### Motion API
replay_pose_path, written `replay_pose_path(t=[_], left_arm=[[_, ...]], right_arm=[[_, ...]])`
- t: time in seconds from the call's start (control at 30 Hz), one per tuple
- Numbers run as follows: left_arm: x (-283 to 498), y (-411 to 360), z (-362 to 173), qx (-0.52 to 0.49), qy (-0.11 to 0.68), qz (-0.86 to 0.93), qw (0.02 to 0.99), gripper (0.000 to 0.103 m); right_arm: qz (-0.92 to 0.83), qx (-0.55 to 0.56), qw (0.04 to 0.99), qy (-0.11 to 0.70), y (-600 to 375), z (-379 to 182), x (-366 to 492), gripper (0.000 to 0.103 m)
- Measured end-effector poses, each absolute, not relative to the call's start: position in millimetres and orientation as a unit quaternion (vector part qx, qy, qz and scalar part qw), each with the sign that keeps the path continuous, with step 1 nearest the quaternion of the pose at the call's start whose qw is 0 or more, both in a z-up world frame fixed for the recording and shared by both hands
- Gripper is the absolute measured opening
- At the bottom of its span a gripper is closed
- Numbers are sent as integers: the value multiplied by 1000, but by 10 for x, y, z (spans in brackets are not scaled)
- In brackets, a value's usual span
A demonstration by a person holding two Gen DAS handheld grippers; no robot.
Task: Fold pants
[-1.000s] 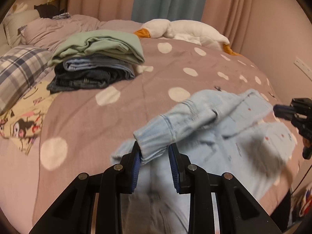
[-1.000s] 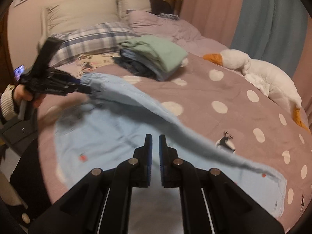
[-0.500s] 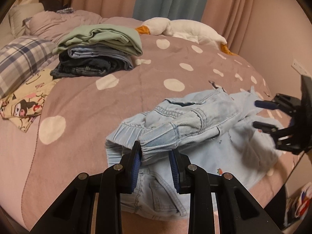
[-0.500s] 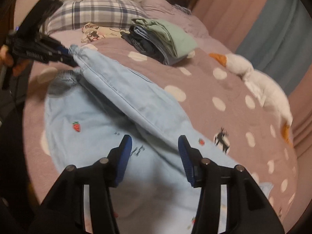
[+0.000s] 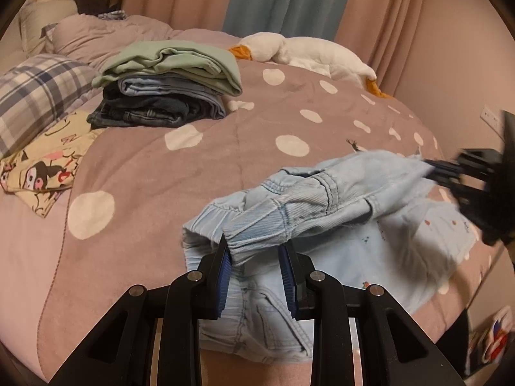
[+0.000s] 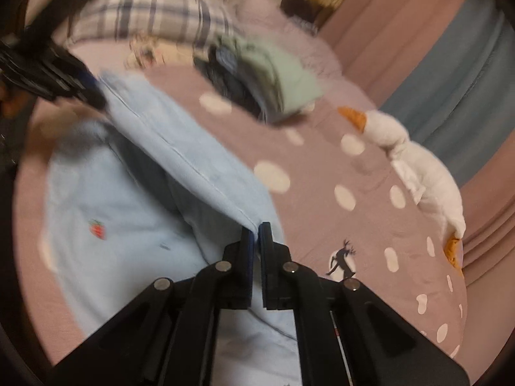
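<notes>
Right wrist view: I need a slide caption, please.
Right gripper shut on the light blue pants, lifting one edge above the dotted bedspread.

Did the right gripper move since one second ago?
Yes. In the left wrist view the right gripper now reaches further in from the frame's right side, over the polka-dot blanket, shut on the pale blue pants.

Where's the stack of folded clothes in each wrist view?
Left wrist: stack of folded clothes upper left, on the dotted bedspread, green piece on top, plaid pillow beside it.
Right wrist: same stack top centre, blurred, beyond the light blue pants.
Shared landmark: white goose plush, right of the stack in both views.
</notes>
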State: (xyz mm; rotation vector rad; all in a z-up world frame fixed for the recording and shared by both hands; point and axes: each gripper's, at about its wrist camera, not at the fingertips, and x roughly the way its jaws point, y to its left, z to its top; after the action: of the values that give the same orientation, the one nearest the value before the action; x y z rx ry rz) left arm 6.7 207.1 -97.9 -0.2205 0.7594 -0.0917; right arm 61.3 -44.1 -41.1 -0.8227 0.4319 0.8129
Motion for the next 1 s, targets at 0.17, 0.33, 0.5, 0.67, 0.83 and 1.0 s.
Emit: replay_pose_path(t=[0.17, 0.33, 0.5, 0.67, 0.83, 1.0], left_arm=[[-79, 2194, -1071, -108, 367, -19, 924, 32], [-285, 2349, -1402, -149, 411, 33, 899, 36], [-641, 2521, -1449, -260, 390, 28, 883, 36], [-546, 2562, -1390, -368, 359, -20, 857, 36], [-321, 2467, -1464, -414, 369, -19, 832, 36], [-296, 2490, -1549, -442, 367, 23, 819, 18]], right_arm=[[445, -392, 771, 232, -484, -595, -42, 5], [454, -454, 720, 264, -303, -1280, -437, 6], [451, -451, 720, 275, -296, -1454, -421, 6], [448, -438, 726, 283, -277, -1447, -390, 6], [442, -421, 739, 285, -300, -1429, -385, 7], [450, -399, 744, 292, -341, -1357, -320, 5]])
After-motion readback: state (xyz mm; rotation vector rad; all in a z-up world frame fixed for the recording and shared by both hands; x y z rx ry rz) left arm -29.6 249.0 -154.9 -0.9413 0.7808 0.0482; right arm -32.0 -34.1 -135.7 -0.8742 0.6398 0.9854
